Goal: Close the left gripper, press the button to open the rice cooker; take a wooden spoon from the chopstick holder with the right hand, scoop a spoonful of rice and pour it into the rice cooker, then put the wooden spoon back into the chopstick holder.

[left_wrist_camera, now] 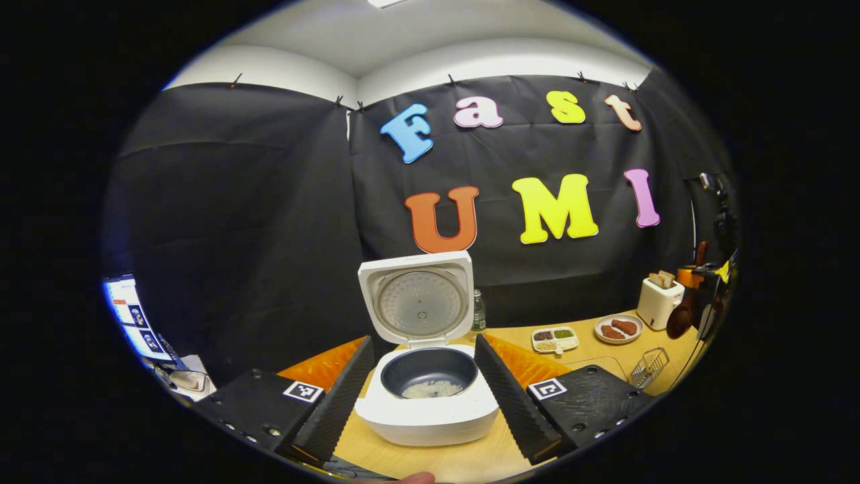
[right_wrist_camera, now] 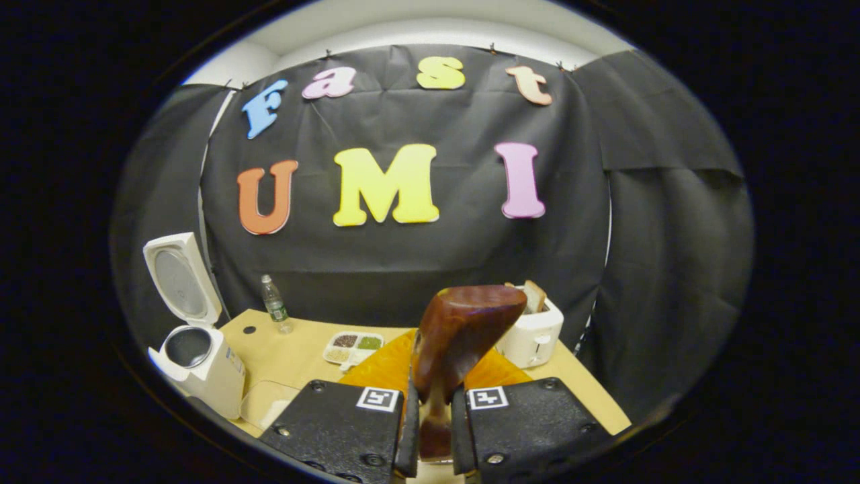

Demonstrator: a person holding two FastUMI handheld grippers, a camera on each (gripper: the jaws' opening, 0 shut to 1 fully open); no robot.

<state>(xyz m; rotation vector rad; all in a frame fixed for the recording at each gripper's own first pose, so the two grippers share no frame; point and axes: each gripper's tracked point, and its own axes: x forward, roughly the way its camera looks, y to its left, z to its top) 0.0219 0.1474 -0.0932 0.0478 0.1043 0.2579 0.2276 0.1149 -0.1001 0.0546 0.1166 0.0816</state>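
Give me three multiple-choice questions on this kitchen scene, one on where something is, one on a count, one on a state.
1. Where is the plastic bottle?
A. Behind the rice cooker, by the wall
B. Inside the toaster
C. On the plate

2. How many pieces lie on the plate?
A. Two
B. Five
C. None

3. What state is the right gripper in?
A. Open, holding nothing
B. Shut on the wooden spoon
C. Pressing the cooker's button

Answers: 1 A, it stands just past the open lid; 2 A, two brown pieces show; 3 B, both fingers clamp the handle.
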